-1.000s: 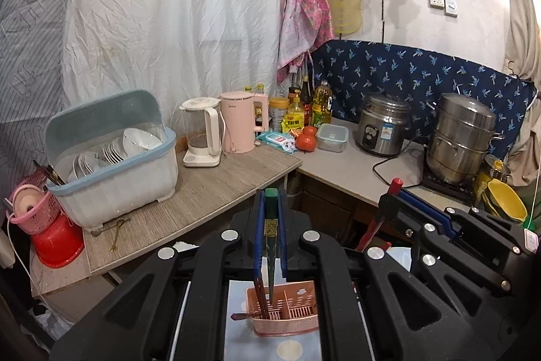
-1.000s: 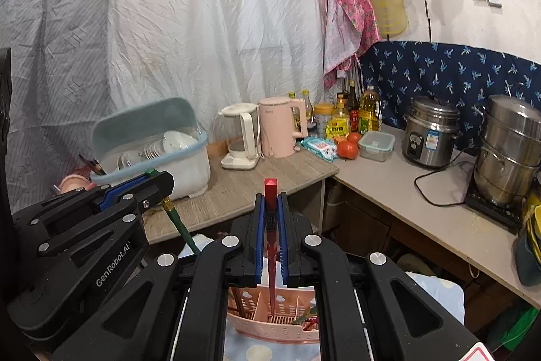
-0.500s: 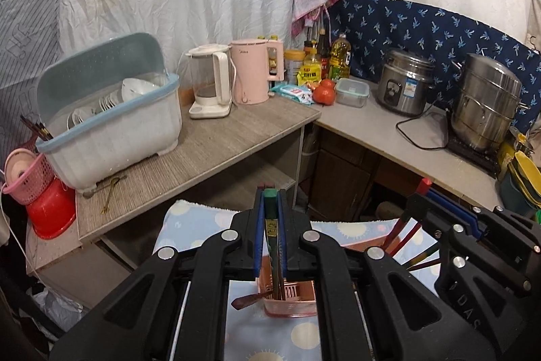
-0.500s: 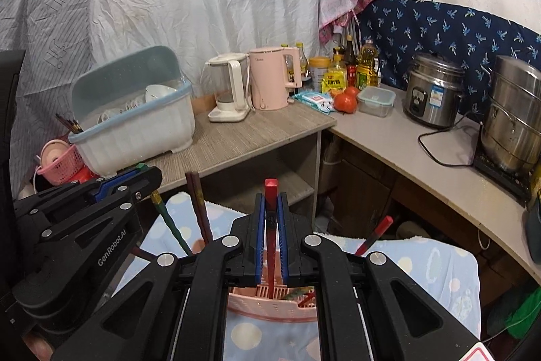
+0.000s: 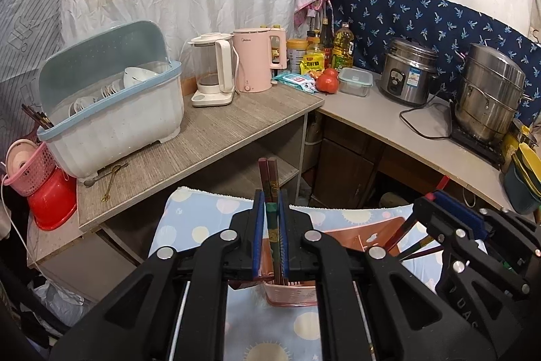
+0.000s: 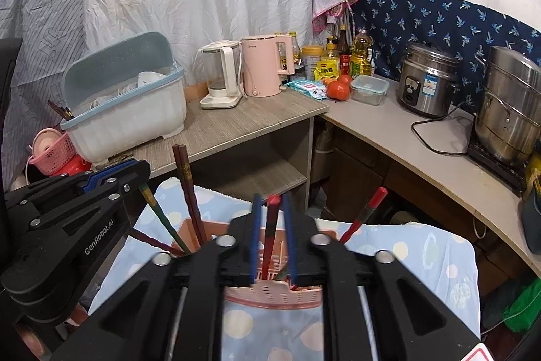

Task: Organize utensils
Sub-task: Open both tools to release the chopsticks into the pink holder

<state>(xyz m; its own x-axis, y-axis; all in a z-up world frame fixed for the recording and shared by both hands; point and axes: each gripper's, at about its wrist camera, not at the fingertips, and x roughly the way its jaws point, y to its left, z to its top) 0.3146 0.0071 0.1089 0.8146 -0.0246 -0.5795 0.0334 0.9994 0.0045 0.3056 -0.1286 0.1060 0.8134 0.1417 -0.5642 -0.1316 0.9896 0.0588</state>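
A pink utensil basket stands on a blue dotted cloth just below both grippers. My right gripper is over it with jaws opening. A red chopstick leans loose between the pads, its lower end in the basket. My left gripper is at the basket's left end, jaws starting to open. A green-tipped chopstick stands between its pads, tip sunk below the pad ends. A brown pair and another red chopstick lean in the basket.
Beyond the cloth runs a wooden counter with a lidded dish bin, two kettles, bottles and tomatoes. A rice cooker and steel steamer stand on the right-hand counter. A small pink basket sits far left.
Both grippers have sunk toward the basket, lowering their chopsticks into it. The right pads have parted from the red chopstick. The green-tipped one has slid down between the left pads.
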